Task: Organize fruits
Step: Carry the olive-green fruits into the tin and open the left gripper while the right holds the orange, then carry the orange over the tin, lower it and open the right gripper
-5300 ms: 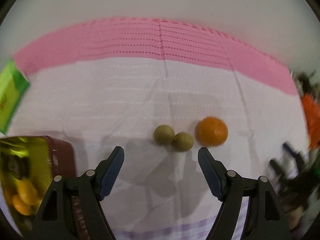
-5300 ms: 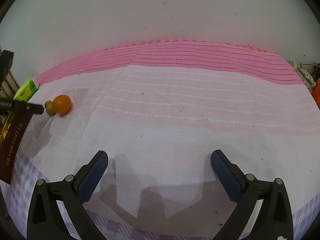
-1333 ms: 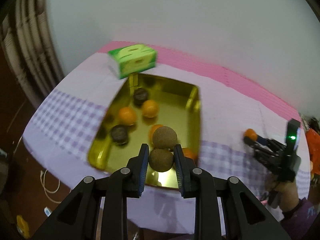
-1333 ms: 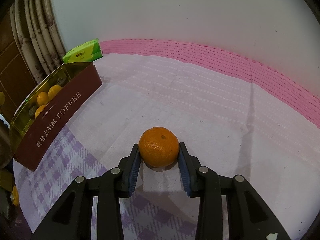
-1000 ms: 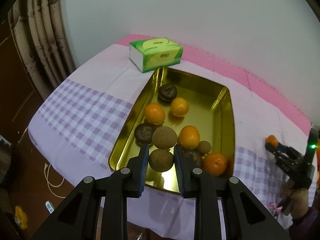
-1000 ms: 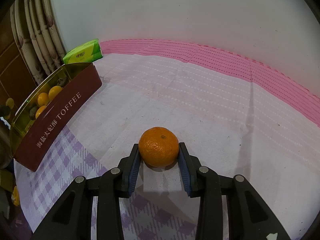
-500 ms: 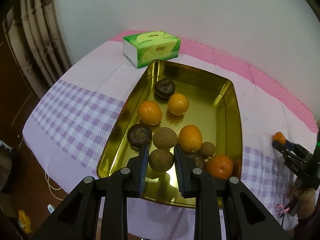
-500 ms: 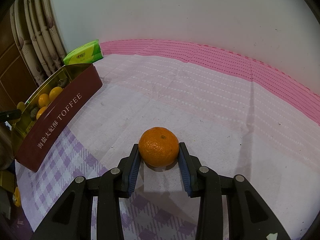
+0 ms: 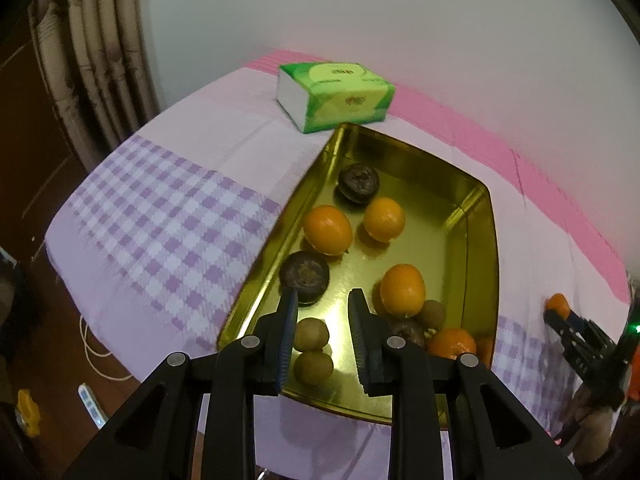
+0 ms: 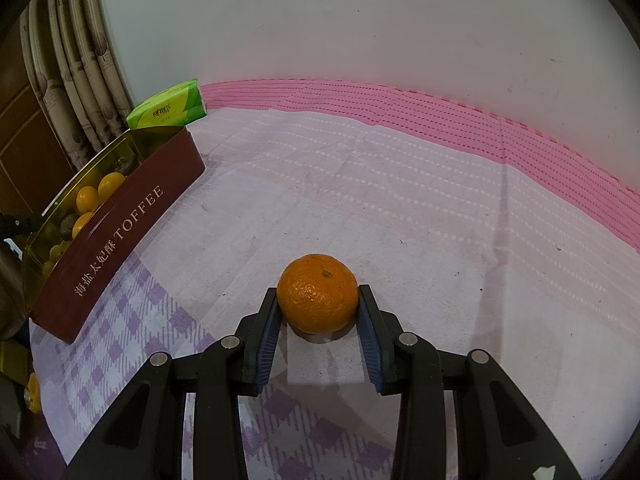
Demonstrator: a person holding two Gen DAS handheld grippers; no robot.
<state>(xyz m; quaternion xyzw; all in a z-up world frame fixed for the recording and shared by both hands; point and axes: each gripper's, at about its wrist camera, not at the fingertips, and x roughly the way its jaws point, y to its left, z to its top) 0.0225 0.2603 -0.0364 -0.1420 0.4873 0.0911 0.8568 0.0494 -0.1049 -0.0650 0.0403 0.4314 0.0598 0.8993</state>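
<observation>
From the left wrist view we see our left gripper (image 9: 322, 312) low in the frame, slightly parted and released, two green-brown fruits (image 9: 311, 334) lying loose in the gold tin (image 9: 482, 248) below. From the right wrist view, our right gripper (image 10: 319, 305) clamps the orange (image 10: 318, 293) at lower centre on the bench (image 10: 400, 200).

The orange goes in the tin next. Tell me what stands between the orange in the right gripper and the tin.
Nothing visible: only bare tablecloth lies between the orange in the right gripper and the tin. The tin's brown side wall faces it, and the left gripper hangs over the tin's near end.
</observation>
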